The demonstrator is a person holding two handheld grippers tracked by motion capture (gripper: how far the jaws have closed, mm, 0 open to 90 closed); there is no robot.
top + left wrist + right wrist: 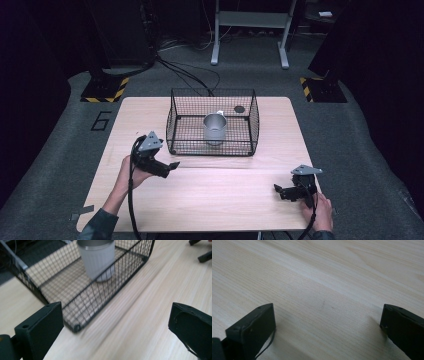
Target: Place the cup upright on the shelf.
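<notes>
The left gripper [169, 167] has its jaws spread wide and empty, and the grey metal cup [215, 128] stands upright inside the black wire basket [176, 121] just ahead of its fingertips. The right gripper [278, 190], also wide apart and empty, sits low over bare wooden table [225, 200], well apart from the basket. A "6" [101, 120] is marked on the floor left of the table; the cup bears no readable label.

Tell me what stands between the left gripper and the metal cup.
In the left gripper view, the wire basket's near mesh wall stands between the open left gripper and the metal cup; bare table before it.
</notes>
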